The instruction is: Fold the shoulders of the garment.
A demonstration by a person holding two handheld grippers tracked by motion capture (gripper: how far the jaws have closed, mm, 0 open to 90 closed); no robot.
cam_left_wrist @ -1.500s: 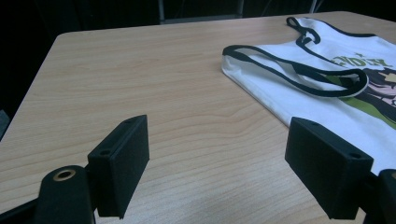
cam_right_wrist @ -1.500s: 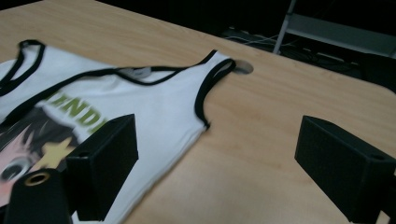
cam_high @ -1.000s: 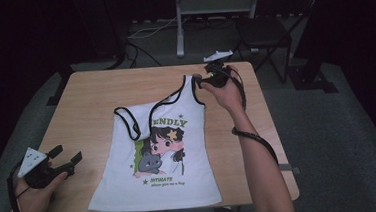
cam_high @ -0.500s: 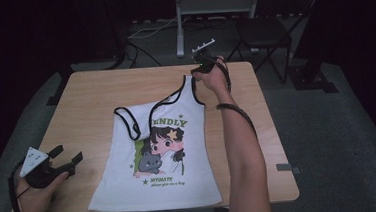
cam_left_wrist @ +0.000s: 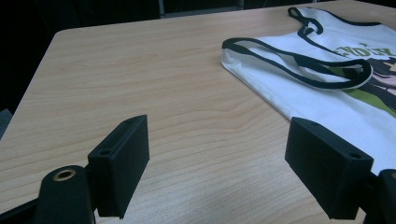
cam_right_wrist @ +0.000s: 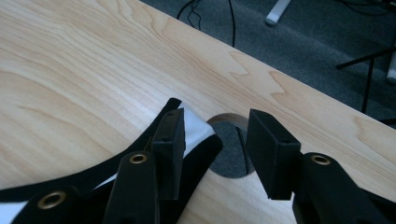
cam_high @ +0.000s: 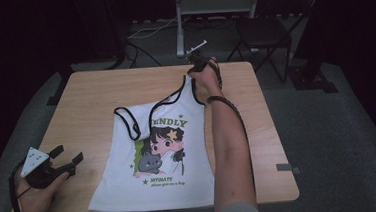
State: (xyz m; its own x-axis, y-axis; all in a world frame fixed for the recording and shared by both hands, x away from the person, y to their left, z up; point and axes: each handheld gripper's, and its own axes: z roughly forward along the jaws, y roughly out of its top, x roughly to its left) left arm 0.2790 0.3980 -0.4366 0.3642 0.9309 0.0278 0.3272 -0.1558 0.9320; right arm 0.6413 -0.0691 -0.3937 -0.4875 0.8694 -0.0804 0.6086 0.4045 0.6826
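While left hand-held gripper (cam_high: pixel 68 159) gapes, right hand-held gripper (cam_right_wrist: pixel 215 149) parted over tank top strap (cam_right_wrist: pixel 196 140).

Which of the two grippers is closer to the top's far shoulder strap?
Right. The right gripper sits over the black-trimmed far strap of the white sleeveless top, jaws open. The left gripper rests at the table's near left, apart from the top.

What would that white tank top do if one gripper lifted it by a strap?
Probably droop: the tank top lies flat and thin, and its black-edged straps curl loosely on the table. It looks light. Pushed, it would likely wrinkle rather than slide whole. The right gripper is open at a strap.
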